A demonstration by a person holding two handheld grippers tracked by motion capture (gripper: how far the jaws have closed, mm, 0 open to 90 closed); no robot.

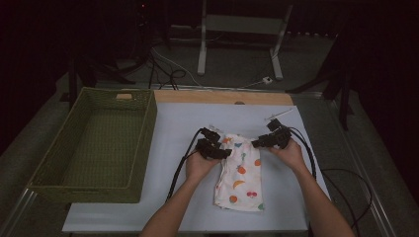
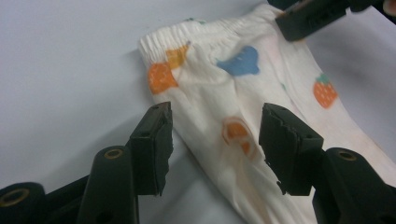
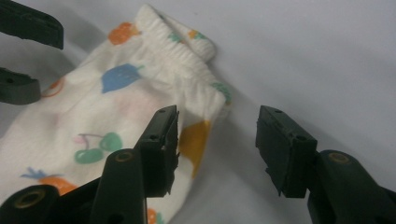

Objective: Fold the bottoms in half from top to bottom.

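Observation:
A small white garment (image 1: 241,173) printed with coloured fruit lies folded on the white table top (image 1: 173,123), its elastic waistband at the far end. My left gripper (image 1: 226,153) hovers at the waistband's left side. In the left gripper view, this gripper (image 2: 215,140) is open, the garment's (image 2: 219,93) left edge lies between the jaws, and the pads are clear of the cloth. My right gripper (image 1: 257,143) is at the waistband's right corner. It (image 3: 217,144) stands open over the garment (image 3: 135,102), whose corner runs under one jaw.
A green woven basket (image 1: 143,143) with nothing visible inside stands along the table's left side. A wooden strip (image 1: 222,97) borders the far edge. Black cables (image 1: 179,170) trail back from both grippers. A metal stand (image 1: 237,24) is on the floor beyond.

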